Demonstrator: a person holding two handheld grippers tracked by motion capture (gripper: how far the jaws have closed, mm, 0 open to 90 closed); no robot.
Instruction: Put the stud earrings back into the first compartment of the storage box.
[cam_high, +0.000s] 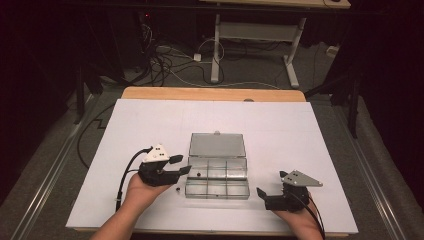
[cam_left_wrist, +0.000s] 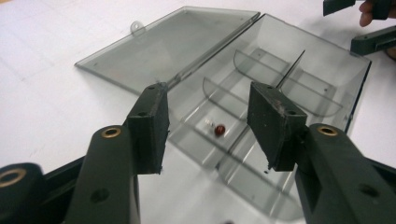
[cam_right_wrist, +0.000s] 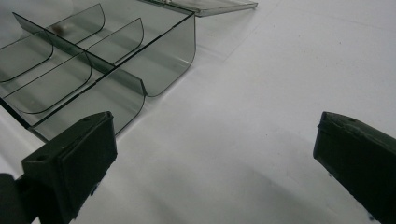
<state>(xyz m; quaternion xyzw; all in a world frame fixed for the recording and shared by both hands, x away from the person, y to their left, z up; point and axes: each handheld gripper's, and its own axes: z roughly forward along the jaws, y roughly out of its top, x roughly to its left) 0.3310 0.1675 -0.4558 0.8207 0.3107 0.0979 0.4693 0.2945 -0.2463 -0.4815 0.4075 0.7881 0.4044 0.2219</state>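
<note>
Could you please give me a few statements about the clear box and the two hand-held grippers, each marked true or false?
1. The lid of the clear compartment box lies open, flat on the table. True.
2. The left hand-held gripper is clamped on a small dark red bead. False: its jaws stand apart with nothing between the pads, and the bead lies in a compartment of the box.
3. The right hand-held gripper has its jaws wide apart over bare white table. True.
4. Every compartment of the box is full of beads. False: the bead and a tiny pale piece share one compartment; the others look empty.
</note>
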